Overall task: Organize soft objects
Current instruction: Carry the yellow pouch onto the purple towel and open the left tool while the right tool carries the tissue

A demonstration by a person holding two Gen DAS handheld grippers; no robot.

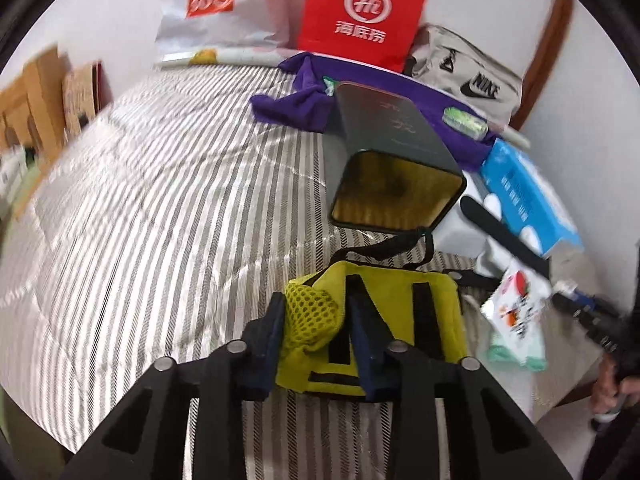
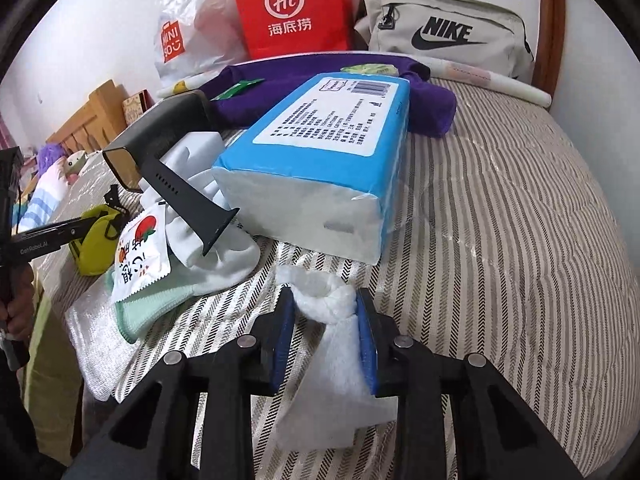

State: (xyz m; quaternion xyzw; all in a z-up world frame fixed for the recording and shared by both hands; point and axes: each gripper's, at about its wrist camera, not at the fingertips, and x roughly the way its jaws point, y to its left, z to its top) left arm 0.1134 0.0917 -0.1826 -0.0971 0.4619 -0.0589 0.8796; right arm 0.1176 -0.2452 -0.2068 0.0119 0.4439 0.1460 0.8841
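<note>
In the left wrist view my left gripper (image 1: 316, 305) is shut on the mesh corner of a yellow pouch (image 1: 404, 308) with black straps, which lies on the striped bed cover (image 1: 160, 200). The right wrist view shows that pouch (image 2: 94, 245) at the far left, with the left gripper (image 2: 52, 235) on it. My right gripper (image 2: 324, 297) is shut on a crumpled white tissue (image 2: 334, 364) that hangs down between its blue pads. White socks (image 2: 224, 258), a mint cloth (image 2: 148, 306) and a purple cloth (image 2: 434, 108) lie on the bed.
A blue tissue pack (image 2: 320, 152), a dark box (image 1: 396, 188) on its side, a black watch strap (image 2: 188, 196) and a snack packet (image 2: 140, 252) crowd the middle. A red bag (image 2: 292, 8), a Miniso bag (image 2: 180, 40) and a Nike bag (image 2: 444, 36) line the wall.
</note>
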